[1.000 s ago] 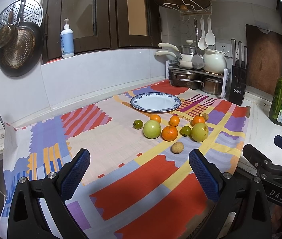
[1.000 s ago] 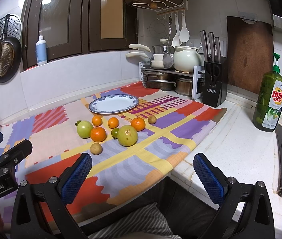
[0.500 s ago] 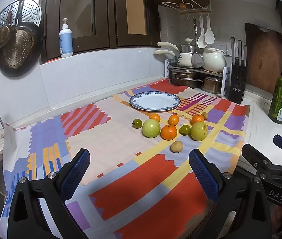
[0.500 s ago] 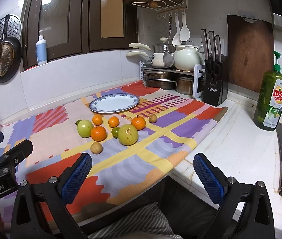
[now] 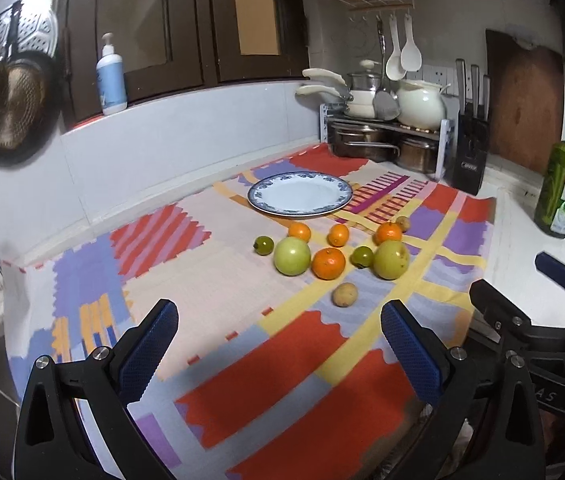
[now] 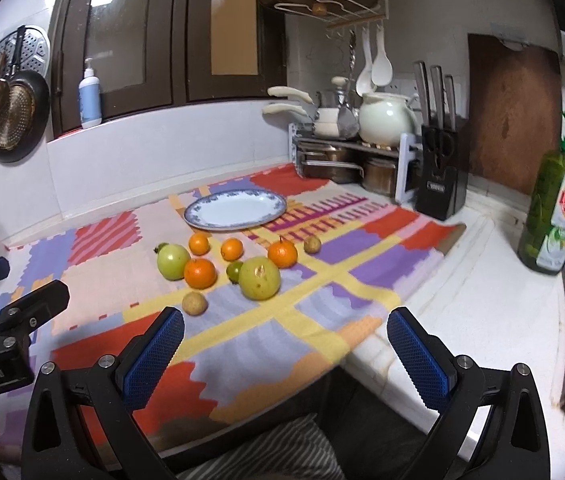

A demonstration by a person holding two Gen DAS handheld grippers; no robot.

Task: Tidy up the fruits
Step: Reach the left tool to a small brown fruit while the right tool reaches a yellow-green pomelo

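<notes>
Well ahead of both gaping tools (image 5: 278,344) (image 6: 284,350), fruits (image 5: 328,263) on cloth (image 5: 242,308).

- The scene is lit evenly and rather dimly from overhead; soft shadows are cast under the fruits (image 5: 328,263).
- Glare is seen on the cabinet glass (image 6: 112,40) in the right wrist view.
- Strong barrel distortion is shown, with black vignetted corners.
- Slight motion blur is seen on the patterned cloth (image 6: 362,240) and the soap bottle (image 6: 554,208); the left wrist view is sharper.
</notes>
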